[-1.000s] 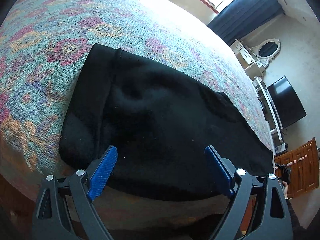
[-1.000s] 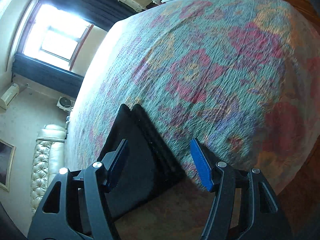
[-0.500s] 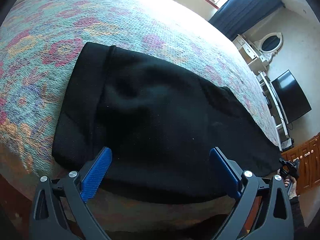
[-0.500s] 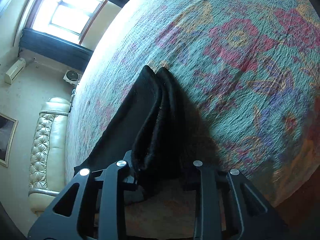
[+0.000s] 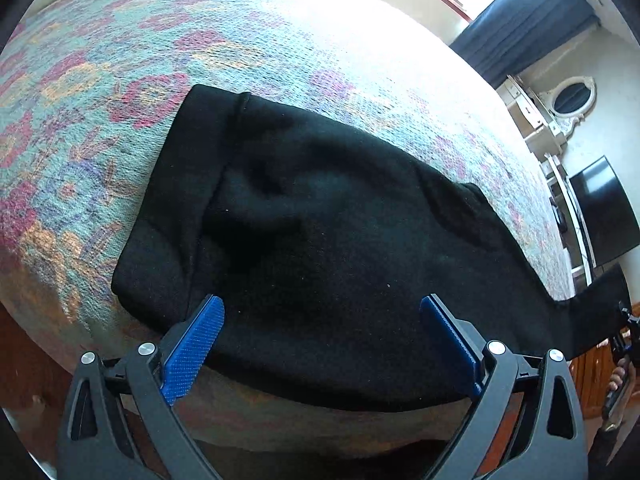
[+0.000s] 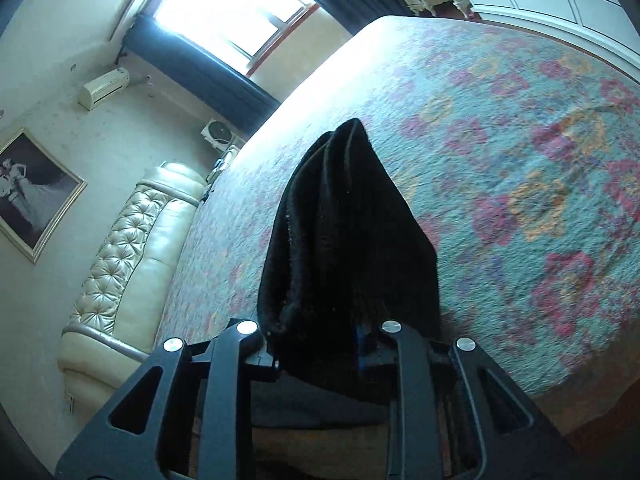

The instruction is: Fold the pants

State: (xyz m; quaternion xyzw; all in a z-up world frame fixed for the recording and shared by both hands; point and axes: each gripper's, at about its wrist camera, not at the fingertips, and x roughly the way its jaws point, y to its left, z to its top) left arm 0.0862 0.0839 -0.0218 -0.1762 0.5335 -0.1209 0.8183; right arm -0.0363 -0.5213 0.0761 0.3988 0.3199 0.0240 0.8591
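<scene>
Black pants (image 5: 320, 232) lie folded lengthwise on a flowered bedspread (image 5: 160, 52), waistband end at the left, legs running off to the right. My left gripper (image 5: 320, 340) is open, its blue pads on either side of the pants' near edge, holding nothing. My right gripper (image 6: 320, 344) is shut on the leg end of the pants (image 6: 344, 232) and holds it lifted above the bed. That lifted end (image 5: 600, 304) and the right gripper (image 5: 626, 328) show at the far right of the left wrist view.
The bed's near edge (image 5: 280, 424) runs just under my left gripper. A cream tufted headboard (image 6: 132, 256) is at the left in the right wrist view. A dresser with mirror (image 5: 560, 104) and a TV (image 5: 604, 212) stand by the far wall.
My right gripper has closed on the pants' leg end and lifted it off the bed. My left gripper has stayed open by the near edge, shifting only slightly.
</scene>
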